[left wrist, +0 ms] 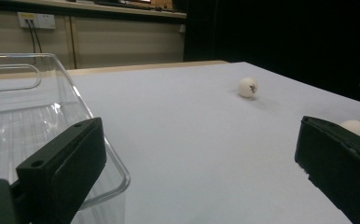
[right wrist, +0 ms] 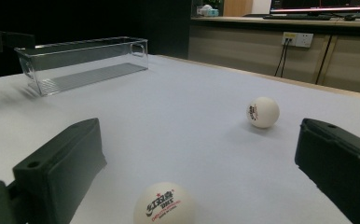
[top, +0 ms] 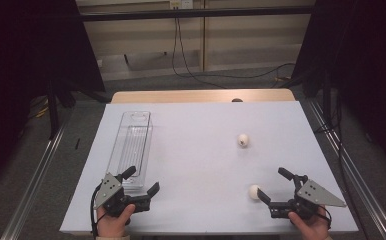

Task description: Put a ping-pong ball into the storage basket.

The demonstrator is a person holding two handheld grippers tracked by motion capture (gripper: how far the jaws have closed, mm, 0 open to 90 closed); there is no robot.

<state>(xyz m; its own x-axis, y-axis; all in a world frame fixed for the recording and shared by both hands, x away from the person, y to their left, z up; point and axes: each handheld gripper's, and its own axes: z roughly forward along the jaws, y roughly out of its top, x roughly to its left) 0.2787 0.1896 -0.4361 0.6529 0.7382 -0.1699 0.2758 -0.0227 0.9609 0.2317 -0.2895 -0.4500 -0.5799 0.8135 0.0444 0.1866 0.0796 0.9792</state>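
Two white table-tennis balls lie on the pale table (top: 201, 165): the near ball (top: 254, 192) sits just left of the right gripper (top: 275, 187), and the far ball (top: 243, 140) rests well apart, toward the middle right. Seen from the right gripper view, the near ball (right wrist: 163, 204) lies low between the spread jaws, not yet touched by either, so that claw stands apart and empty. On the left side, the left gripper (top: 142, 181) has its jaws apart as well, at the near end of the clear plastic bin (top: 131, 145), one jaw beside the bin's wall; it holds nothing. Judged step in hand: closing on the near ball. Recommended practice: ease the right gripper forward until the ball sits squarely between the pads, keep the jaws level with the ball's widest part, and close slowly, since a smooth light ball will likely roll or squirt out under an off-centre pinch. Left gripper may usefully steady the bin for the drop.
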